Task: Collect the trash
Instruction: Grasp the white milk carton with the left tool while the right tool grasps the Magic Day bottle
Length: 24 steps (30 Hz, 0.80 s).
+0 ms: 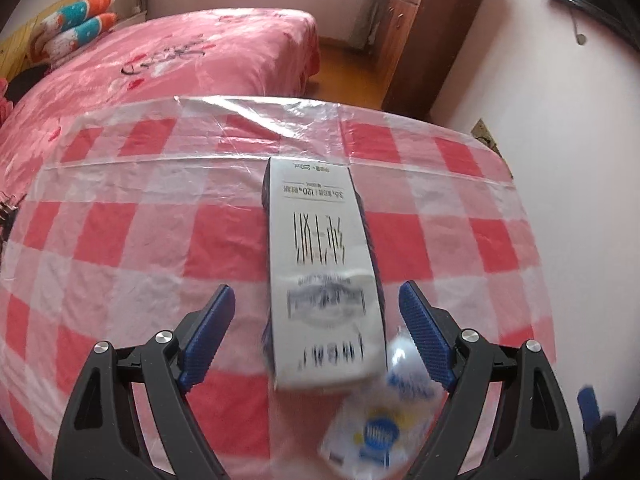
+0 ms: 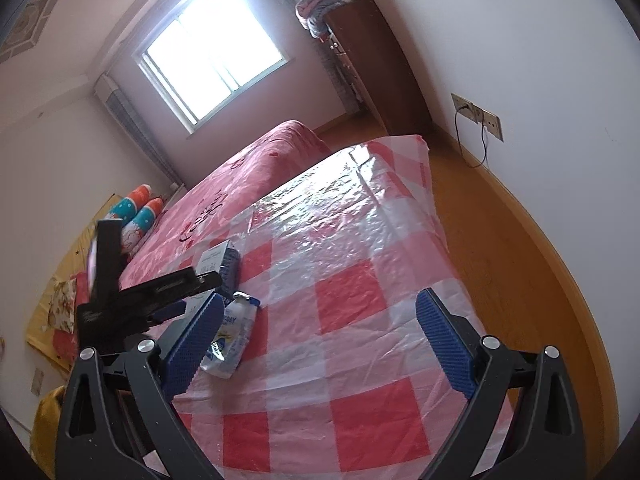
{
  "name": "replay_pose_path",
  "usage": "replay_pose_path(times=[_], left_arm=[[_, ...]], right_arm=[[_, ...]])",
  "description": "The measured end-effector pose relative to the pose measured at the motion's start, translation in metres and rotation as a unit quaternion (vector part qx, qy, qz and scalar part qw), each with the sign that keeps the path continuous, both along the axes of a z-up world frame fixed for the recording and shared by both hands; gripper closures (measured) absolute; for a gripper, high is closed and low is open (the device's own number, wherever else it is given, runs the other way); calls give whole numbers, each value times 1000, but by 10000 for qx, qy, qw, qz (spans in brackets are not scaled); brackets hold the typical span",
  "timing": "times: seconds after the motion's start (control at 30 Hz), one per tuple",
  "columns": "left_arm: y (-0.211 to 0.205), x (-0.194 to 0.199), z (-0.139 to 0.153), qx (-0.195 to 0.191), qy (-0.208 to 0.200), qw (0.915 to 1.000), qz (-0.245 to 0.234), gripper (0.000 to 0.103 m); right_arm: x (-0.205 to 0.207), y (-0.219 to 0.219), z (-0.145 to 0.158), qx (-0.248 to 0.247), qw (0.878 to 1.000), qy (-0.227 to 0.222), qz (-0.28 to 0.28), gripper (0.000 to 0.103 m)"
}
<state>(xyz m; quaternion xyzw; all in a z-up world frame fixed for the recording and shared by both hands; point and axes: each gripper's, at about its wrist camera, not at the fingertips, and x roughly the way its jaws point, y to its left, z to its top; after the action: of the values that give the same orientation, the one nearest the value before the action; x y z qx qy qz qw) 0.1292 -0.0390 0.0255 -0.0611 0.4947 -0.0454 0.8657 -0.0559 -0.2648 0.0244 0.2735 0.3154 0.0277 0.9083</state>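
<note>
A white milk carton [image 1: 320, 264] with dark blue sides lies flat on the red-and-white checked plastic table cover [image 1: 120, 240]. My left gripper [image 1: 318, 330] is open and straddles the carton's near end; neither pad touches it. A crumpled white wrapper [image 1: 384, 420] with blue and yellow print lies blurred just in front of the carton, by the right finger. In the right wrist view my right gripper [image 2: 320, 340] is open above the cover with nothing between its fingers. The wrapper [image 2: 232, 336] sits beside its left finger, and the carton [image 2: 222, 258] lies farther back.
A bed with a pink cover [image 1: 180, 52] lies behind the table, with colourful pillows [image 1: 80, 20] at its head. A wooden cabinet [image 1: 428, 32] stands against the far wall. Wood floor [image 2: 520, 240] runs along the table's right edge, below wall sockets with a cord [image 2: 476, 114].
</note>
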Motion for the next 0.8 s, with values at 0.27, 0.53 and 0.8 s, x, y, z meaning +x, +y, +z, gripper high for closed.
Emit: replay_pose_path(times=[0.27,0.53,0.8], left_arm=[[-3,23,-13,179,61,9997,135,28],[-6,-9,-12,386,-13,9985,-387,37],[-14,-81,-11,328,73,9939,-1050,37]], right_arm=[[2,1,-2,26,10000,36,82,7],[4,8,-2,20,9997,48,239,7],[15,41,-8,-238,9956,264,862,8]])
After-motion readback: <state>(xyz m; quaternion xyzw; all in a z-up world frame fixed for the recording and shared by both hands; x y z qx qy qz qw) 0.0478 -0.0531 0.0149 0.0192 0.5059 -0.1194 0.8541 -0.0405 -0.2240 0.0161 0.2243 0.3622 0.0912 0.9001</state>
